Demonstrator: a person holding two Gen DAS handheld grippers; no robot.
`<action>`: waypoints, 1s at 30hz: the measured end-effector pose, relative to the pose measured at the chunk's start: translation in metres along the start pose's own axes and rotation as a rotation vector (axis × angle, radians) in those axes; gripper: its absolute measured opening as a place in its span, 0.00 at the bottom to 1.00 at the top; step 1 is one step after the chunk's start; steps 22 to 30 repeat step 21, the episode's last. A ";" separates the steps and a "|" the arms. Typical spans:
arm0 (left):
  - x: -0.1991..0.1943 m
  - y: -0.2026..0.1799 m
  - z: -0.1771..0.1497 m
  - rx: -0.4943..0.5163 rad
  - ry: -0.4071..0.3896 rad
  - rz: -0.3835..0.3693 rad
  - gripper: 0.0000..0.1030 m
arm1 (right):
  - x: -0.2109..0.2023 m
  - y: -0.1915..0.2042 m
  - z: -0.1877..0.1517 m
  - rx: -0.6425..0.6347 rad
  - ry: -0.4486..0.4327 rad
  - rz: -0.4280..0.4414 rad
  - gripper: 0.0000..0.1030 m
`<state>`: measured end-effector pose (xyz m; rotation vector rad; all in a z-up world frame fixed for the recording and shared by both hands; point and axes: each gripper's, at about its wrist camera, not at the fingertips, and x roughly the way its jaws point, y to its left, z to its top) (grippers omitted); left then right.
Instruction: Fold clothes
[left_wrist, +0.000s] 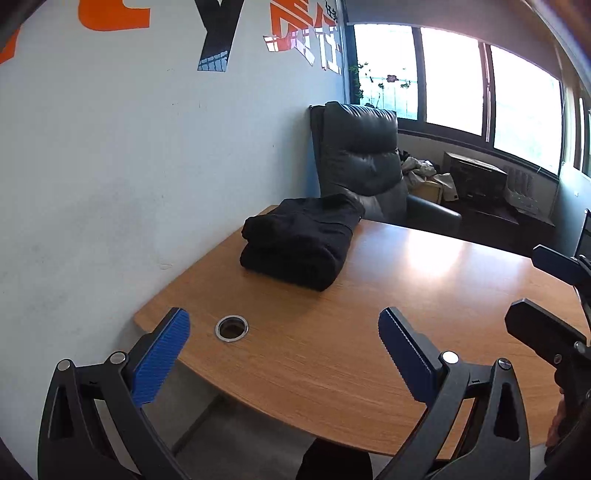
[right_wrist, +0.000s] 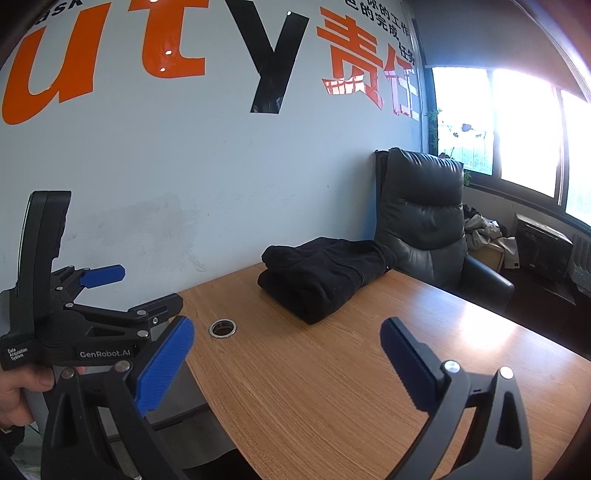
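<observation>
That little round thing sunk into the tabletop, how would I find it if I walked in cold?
Start at the wooden table against the wall with big orange letters. Near its wall-side edge, in front of the folded black garment, is a metal-rimmed cable hole. It is the only round, shiny thing set flush in the wood.

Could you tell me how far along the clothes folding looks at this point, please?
Done: the black garment lies folded in a compact stack on the wooden table, near the wall. In hand: nothing; the left hand-held gripper and right hand-held gripper are both open, away from it. Left: no other unfolded clothes show on the table.
</observation>
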<state>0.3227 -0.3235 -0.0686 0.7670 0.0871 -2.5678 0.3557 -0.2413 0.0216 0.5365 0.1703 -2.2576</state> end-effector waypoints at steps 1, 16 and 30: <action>-0.001 -0.003 -0.001 0.005 -0.003 0.011 1.00 | 0.001 0.000 0.000 0.003 0.001 0.001 1.00; 0.002 -0.003 -0.003 -0.066 0.068 -0.063 1.00 | 0.007 -0.002 -0.010 0.036 0.018 -0.013 1.00; 0.001 -0.007 -0.003 -0.042 0.042 -0.055 1.00 | 0.008 -0.004 -0.013 0.040 0.024 -0.019 1.00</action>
